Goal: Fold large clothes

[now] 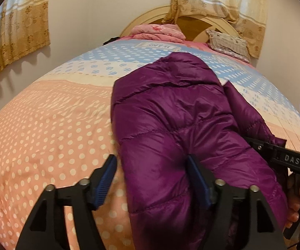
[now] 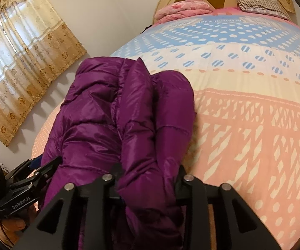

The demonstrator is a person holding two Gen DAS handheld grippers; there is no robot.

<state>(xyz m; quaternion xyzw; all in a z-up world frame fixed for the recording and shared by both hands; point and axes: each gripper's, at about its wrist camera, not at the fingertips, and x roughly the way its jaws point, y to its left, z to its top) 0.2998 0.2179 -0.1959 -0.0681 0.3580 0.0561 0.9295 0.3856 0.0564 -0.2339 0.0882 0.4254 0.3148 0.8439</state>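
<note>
A purple puffer jacket (image 1: 170,112) lies lengthwise on the bed, folded into a long narrow bundle; it also shows in the right wrist view (image 2: 108,108). My left gripper (image 1: 152,170) is open, its blue-padded fingers (image 1: 106,179) straddling the jacket's near left edge. My right gripper (image 2: 148,177) has its fingers around a thick fold of the jacket's near end, which fills the gap; the fingertips are hidden by fabric. Each gripper shows at the edge of the other's view, the right one (image 1: 285,158) and the left one (image 2: 24,183).
The bed carries a quilt (image 1: 45,135) with pink, cream and blue dotted bands. A folded pink blanket (image 1: 158,32) and a pillow (image 1: 227,41) lie by the headboard. Lace curtains (image 2: 24,52) hang on the wall to the left.
</note>
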